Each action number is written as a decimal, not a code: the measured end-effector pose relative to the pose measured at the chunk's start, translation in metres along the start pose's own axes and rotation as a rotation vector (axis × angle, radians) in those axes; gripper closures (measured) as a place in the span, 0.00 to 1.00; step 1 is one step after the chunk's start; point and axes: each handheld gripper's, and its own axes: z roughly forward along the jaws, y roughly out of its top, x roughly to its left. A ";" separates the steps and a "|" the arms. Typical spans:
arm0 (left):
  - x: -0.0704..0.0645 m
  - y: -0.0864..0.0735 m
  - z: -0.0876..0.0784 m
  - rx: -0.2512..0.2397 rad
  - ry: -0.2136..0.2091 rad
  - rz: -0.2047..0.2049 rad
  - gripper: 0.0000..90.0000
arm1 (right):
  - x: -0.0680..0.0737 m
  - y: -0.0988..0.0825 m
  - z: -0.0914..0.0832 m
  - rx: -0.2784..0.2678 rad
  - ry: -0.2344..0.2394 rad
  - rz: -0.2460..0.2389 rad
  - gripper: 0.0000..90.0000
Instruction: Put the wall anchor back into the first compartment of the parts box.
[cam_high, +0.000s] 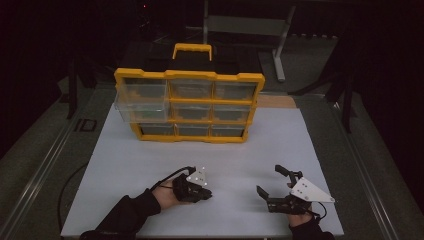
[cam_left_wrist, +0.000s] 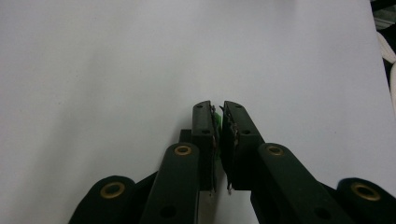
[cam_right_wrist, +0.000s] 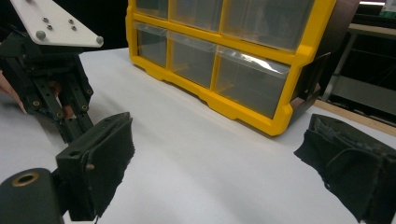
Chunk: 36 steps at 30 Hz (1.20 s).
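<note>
A yellow organizer (cam_high: 167, 75) with clear drawers stands upright at the back of the white table (cam_high: 150, 155). Its two upper left drawers (cam_high: 141, 102) stick out a little from the frame. My left gripper (cam_high: 206, 194) rests on the table near the front, shut. In the left gripper view its pads (cam_left_wrist: 205, 135) are pressed almost together, with a thin green sliver between them that I cannot identify. My right gripper (cam_high: 268, 179) lies to its right, wide open and holding nothing. The right gripper view looks between its pads (cam_right_wrist: 105, 158) at the organizer (cam_right_wrist: 233, 109) and the left gripper (cam_right_wrist: 56, 93).
A black case (cam_high: 220, 57) sits behind the organizer, under its yellow handle (cam_high: 192, 48). A metal frame (cam_high: 280, 55) stands farther back. The table's front edge runs close below both hands. A white cloth-like edge (cam_left_wrist: 386, 56) shows at the right of the left gripper view.
</note>
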 end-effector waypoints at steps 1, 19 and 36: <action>0.000 0.000 0.000 0.000 0.000 0.000 0.92 | 0.000 0.000 0.000 0.000 -0.001 0.001 0.09; 0.003 0.017 -0.042 -0.026 -0.079 0.016 0.92 | -0.001 0.000 -0.001 -0.004 -0.003 0.000 0.09; 0.008 0.056 -0.149 -0.128 0.003 0.072 0.92 | 0.000 0.000 0.000 -0.012 0.000 -0.002 0.09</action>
